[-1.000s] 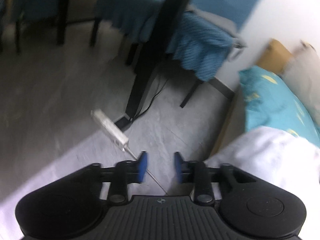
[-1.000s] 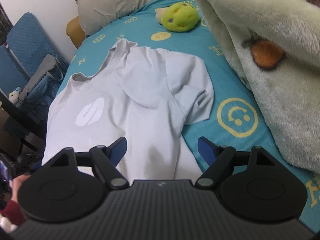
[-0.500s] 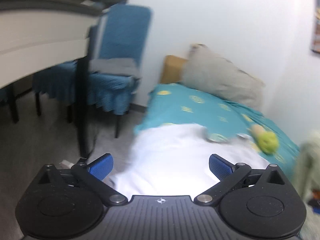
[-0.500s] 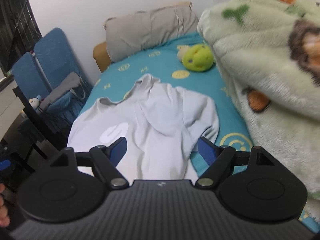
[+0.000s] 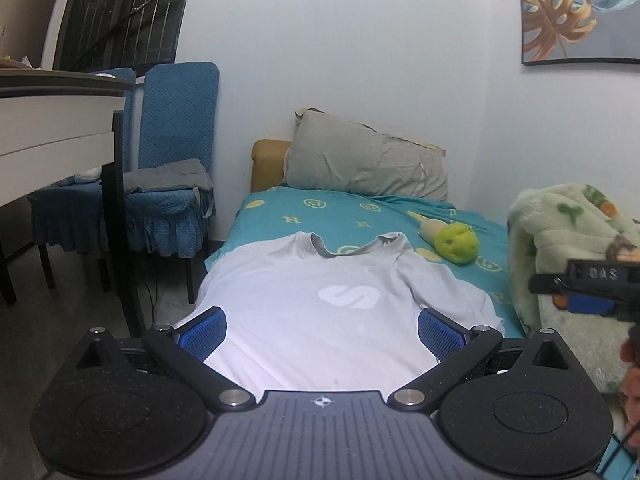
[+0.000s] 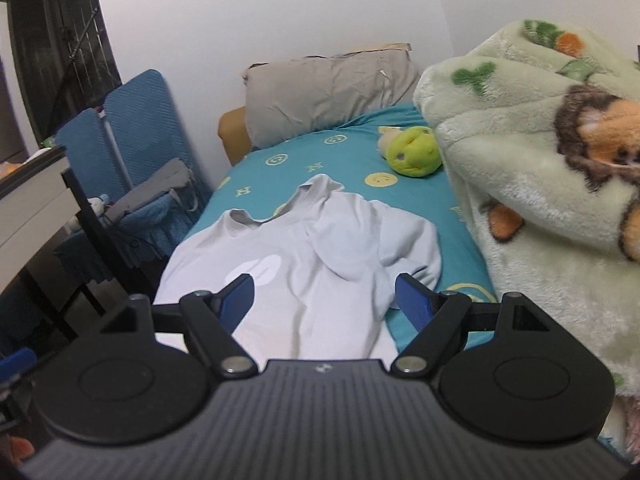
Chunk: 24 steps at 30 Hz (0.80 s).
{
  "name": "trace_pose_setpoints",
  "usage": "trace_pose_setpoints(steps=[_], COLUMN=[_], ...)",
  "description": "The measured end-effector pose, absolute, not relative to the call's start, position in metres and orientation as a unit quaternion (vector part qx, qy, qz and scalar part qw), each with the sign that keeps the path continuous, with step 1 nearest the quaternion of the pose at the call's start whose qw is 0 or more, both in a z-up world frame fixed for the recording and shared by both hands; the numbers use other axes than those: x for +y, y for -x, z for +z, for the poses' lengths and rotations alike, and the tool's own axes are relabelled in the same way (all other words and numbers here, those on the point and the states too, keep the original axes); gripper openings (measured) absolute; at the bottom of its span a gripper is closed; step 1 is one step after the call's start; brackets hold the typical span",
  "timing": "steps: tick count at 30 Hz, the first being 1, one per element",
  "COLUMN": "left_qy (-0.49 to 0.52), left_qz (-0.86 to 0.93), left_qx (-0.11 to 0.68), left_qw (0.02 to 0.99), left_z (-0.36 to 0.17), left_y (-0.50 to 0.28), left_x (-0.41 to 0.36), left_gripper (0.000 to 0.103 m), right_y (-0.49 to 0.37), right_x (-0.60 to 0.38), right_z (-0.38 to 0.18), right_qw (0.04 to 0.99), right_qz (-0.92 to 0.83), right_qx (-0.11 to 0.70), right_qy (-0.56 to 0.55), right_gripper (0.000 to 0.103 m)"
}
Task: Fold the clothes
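A white T-shirt (image 5: 320, 308) with a pale logo lies spread on the teal bed sheet (image 5: 344, 208), collar toward the pillow; its right sleeve is folded in over the body. It also shows in the right wrist view (image 6: 304, 264). My left gripper (image 5: 322, 330) is open and empty, held above the shirt's near hem. My right gripper (image 6: 324, 300) is open and empty, above the shirt's lower right part. The right gripper's side shows at the far right of the left wrist view (image 5: 588, 288).
A grey pillow (image 5: 368, 164) lies at the bed's head. A green plush toy (image 5: 456, 244) lies right of the collar. A fluffy green blanket (image 6: 540, 184) is heaped along the right. Blue chairs (image 5: 172, 152) and a desk (image 5: 52, 120) stand on the left.
My left gripper swung up from the floor to face the bed and opened wide. My right gripper tilted up and drew back a little from the shirt, staying open.
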<state>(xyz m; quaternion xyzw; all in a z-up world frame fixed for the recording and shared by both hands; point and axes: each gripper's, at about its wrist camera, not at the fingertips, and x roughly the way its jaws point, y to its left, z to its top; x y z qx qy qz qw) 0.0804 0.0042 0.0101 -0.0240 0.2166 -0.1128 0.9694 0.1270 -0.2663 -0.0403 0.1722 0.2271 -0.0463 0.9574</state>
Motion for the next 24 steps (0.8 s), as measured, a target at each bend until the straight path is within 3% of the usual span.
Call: trace_pose_setpoints(steps=[4,6,8,10,14,19,21,22,23,24], left_qy=[0.044,0.051,0.056,0.06,0.071,0.1,0.122,0.13,0.137,0.144], left_qz=[-0.106,-0.103,-0.1,-0.094,-0.086,-0.081,-0.087,-0.089,-0.089,-0.088], left_qx=[0.229,0.235,0.24,0.246,0.261,0.285,0.295,0.299,0.303,0.307], left_qw=[0.967,0.965,0.964,0.963,0.959,0.95,0.944,0.941,0.939,0.937], left_z=[0.007,0.006,0.004,0.001,-0.007,-0.019,-0.024,-0.027,-0.03,-0.033], left_y=[-0.084,-0.086,-0.088,-0.09,-0.098,-0.114,-0.122,-0.126,-0.13,-0.134], left_x=[0.014,0.018,0.019,0.021,0.024,0.031,0.036,0.037,0.038,0.039], left_gripper=[0.103,0.103,0.103,0.103,0.103,0.103,0.103,0.103,0.103,0.103], right_y=[-0.132,-0.135,-0.14,-0.147,-0.161,-0.167,-0.171,-0.173,-0.175,-0.179], right_x=[-0.272,-0.28,-0.291,-0.305,-0.328,-0.348,-0.353,-0.353,-0.353,-0.353], right_z=[-0.05,-0.058,-0.066,-0.077,-0.107,-0.139,-0.148,-0.153,-0.157,-0.16], right_qw=[0.95,0.941,0.93,0.917,0.884,0.84,0.819,0.809,0.799,0.791], right_qz=[-0.051,-0.06,-0.073,-0.086,-0.109,-0.127,-0.128,-0.123,-0.117,-0.112], right_qx=[0.239,0.25,0.258,0.264,0.271,0.237,0.227,0.222,0.215,0.206], right_qy=[-0.196,-0.221,-0.25,-0.286,-0.365,-0.471,-0.511,-0.53,-0.549,-0.565], right_gripper=[0.07,0.048,0.032,0.023,0.022,0.028,0.049,0.073,0.089,0.088])
